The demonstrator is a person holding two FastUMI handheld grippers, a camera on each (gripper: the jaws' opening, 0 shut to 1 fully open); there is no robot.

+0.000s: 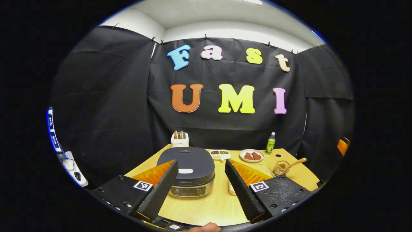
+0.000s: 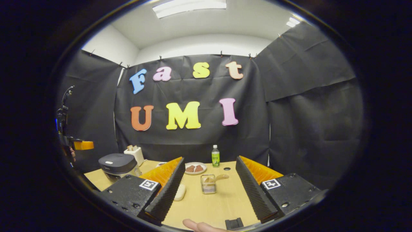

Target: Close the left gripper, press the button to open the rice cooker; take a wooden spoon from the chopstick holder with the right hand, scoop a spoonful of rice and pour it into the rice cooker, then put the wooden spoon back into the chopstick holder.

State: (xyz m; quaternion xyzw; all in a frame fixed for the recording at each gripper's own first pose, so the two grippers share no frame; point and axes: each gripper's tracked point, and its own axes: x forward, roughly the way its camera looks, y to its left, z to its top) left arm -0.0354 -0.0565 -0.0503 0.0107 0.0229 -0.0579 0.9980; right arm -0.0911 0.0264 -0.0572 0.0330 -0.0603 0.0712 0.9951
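Note:
The dark rice cooker stands on the wooden table with its lid down; a white button sits on the lid's front. My left gripper hangs open in front of and above the cooker, one finger on each side of it in the left gripper view. A wire chopstick holder stands mid-table with a wooden spoon leaning out to the right. My right gripper is open, short of the holder and apart from it. The holder and spoon lie to the cooker's right.
A white toaster, a divided dish, a plate of brown food and a green bottle line the table's back. A pale container lies partly hidden behind a finger. A thumb shows at the bottom.

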